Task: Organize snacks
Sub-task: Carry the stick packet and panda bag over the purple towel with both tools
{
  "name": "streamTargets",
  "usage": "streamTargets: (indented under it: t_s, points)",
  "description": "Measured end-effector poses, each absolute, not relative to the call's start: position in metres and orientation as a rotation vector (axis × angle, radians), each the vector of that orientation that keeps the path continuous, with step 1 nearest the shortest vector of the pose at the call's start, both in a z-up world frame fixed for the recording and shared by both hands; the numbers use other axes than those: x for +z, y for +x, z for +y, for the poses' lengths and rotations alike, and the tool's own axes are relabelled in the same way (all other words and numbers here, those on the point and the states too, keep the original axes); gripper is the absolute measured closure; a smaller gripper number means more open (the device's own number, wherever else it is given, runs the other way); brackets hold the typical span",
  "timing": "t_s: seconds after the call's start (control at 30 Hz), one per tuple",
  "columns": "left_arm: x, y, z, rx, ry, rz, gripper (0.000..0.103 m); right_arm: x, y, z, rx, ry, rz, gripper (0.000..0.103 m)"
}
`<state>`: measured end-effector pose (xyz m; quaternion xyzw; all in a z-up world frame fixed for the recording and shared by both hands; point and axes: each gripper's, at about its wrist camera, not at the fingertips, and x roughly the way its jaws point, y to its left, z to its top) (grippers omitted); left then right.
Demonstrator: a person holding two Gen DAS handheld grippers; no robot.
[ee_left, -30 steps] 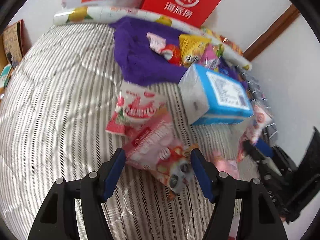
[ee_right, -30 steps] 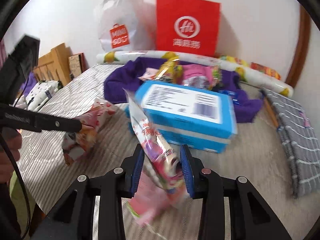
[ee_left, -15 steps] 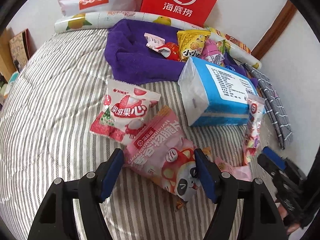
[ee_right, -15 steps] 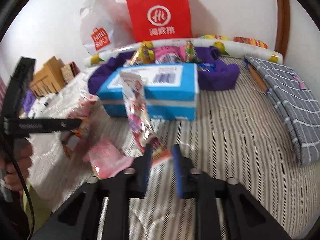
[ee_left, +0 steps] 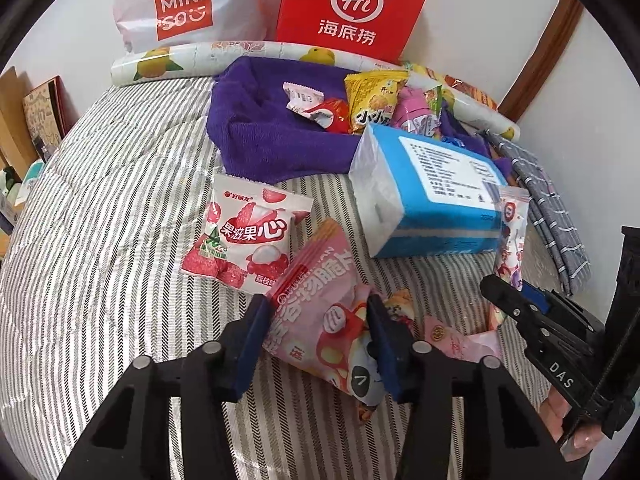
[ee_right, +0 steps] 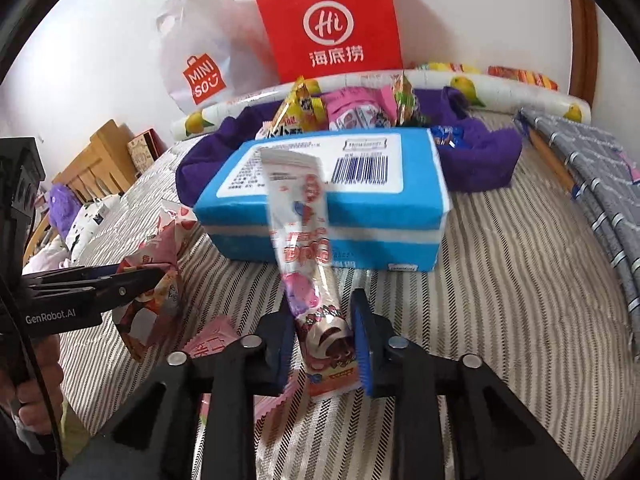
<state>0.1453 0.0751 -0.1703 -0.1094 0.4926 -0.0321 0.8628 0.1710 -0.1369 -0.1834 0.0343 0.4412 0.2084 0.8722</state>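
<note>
Near bed (ee_left: 100,208) edge, our left gripper (ee_left: 316,344) jaws pinch pink snack bag (ee_left: 320,320); right gripper (ee_right: 322,344) jaws pinch tall candy pouch (ee_right: 308,256); loose low grip may let pouch tip out.

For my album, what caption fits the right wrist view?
Right gripper holding a long candy packet before a blue box.
</note>
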Motion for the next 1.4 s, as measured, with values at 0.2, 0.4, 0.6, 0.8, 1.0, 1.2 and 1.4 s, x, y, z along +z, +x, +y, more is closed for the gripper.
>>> streamTargets:
  t_s: [0.2, 0.4, 0.6, 0.8, 1.0, 1.2, 1.4]
  points:
    - [-0.153, 0.135, 0.080, -0.093, -0.256, 0.999, 0.059, -0.161, 0.155, -0.151, 0.415, 0.084, 0.883, 0.078]
    - [-0.130, 0.129, 0.077, -0.118, -0.256, 0.963, 0.059, -0.149, 0.137, -0.166, 0.388, 0.065, 0.886, 0.078]
    - [-0.109, 0.134, 0.064, -0.173, -0.266, 0.942, 0.059, -0.131, 0.131, -0.176, 0.374, 0.089, 0.888, 0.078]
    - [-0.085, 0.148, 0.053, -0.216, -0.271, 0.916, 0.059, -0.099, 0.135, -0.176, 0.369, 0.068, 0.835, 0.078]
    - [-0.067, 0.162, 0.051, -0.233, -0.268, 0.892, 0.059, -0.075, 0.153, -0.172, 0.362, 0.064, 0.798, 0.078]
    - [-0.055, 0.175, 0.055, -0.233, -0.248, 0.860, 0.059, -0.063, 0.175, -0.168, 0.352, 0.055, 0.785, 0.078]
    - [-0.043, 0.190, 0.064, -0.202, -0.243, 0.838, 0.058, -0.052, 0.199, -0.163, 0.359, 0.047, 0.771, 0.078]
